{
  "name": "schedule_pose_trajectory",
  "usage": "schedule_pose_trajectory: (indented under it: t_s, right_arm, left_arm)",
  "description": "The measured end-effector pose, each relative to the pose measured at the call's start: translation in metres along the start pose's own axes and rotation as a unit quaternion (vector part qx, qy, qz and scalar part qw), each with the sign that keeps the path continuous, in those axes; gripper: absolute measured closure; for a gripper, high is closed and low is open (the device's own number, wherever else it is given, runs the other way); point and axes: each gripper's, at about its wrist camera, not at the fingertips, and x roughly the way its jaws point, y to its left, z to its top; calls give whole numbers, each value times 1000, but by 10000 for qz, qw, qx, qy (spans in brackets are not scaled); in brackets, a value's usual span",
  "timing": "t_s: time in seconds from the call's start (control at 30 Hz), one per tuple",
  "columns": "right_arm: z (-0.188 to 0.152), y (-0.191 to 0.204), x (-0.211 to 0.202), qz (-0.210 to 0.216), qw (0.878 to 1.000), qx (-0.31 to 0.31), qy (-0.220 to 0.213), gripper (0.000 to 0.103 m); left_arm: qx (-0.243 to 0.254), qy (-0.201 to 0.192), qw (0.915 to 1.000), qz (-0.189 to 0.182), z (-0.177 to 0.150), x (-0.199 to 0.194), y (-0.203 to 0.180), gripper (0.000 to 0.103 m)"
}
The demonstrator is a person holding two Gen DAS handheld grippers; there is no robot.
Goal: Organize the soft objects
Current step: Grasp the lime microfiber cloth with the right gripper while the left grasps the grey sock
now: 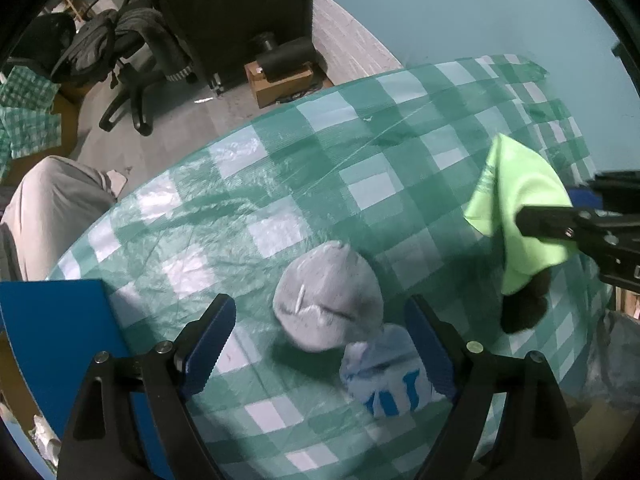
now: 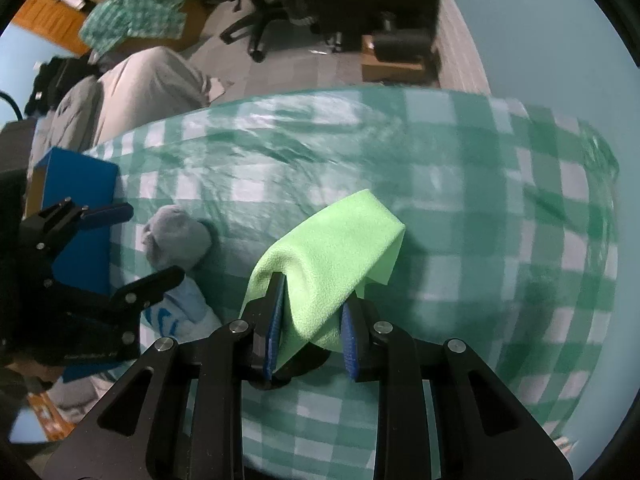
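1. Your left gripper (image 1: pixel 320 344) points down at the table with its jaws spread wide and nothing pinched between them. Its blue pads (image 1: pixel 212 344) stand well apart, 1 at 8 o'clock and 1 at 4 o'clock in the left wrist view.
2. Between those jaws, slightly toward 12 o'clock, lies a grey rolled bundle (image 1: pixel 328 306) on the green checked tablecloth (image 1: pixel 280 152). No pad touches it.
3. Just beside the bundle at its 5 o'clock sits a white cloth with blue print (image 1: pixel 386 380), touching the grey bundle and lying against the inside of your left gripper's right finger.
4. A blue box (image 1: pixel 48 320) stands at 9 o'clock of the left gripper, at the table's edge.
5. Your right gripper (image 2: pixel 312 332) has its jaws drawn close on a lime green cloth (image 2: pixel 332 252). The fold passes between the 2 blue pads (image 2: pixel 276 332) and drapes away toward 12 o'clock, hanging clear above the tablecloth.
6. In the left wrist view the same green cloth appears at 3 o'clock, well apart from the grey bundle.
7. Beyond the table at 11 o'clock you can see an office chair (image 1: pixel 128 68) and a person's grey trouser leg (image 1: pixel 52 208).
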Motion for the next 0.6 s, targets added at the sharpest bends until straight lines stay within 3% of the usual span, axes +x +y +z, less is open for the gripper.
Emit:
schedule_pose_trajectory:
  t_s: [0.03,0.07,0.13,0.27,0.37,0.6]
  right_arm:
    - [-3,-5,0,38,10000,72,16,78]
    - [-5,-9,-1,45,9999,118,13,77]
    - [-9,-16,-1,28,9998,188,54,76]
    - [-16,-28,-3,124,9992,367,79,70]
    - [-17,-36,-3,152,9984,527,138,44]
    - [-8,-43,-5,93,9987,487,119,41]
  left_arm:
    - [31,-34,10000,67,1,1,-3,22]
    - [64,-27,9999,117,1,3,-5,31]
    - [130,36,9998,119,1,6,-9,57]
    - [234,-35,9997,98,-4,5,-14,75]
    - [194,-62,9997,147,-7,1,-13,78]
    - [-80,-109,9996,258,-18,-8,-3,79]
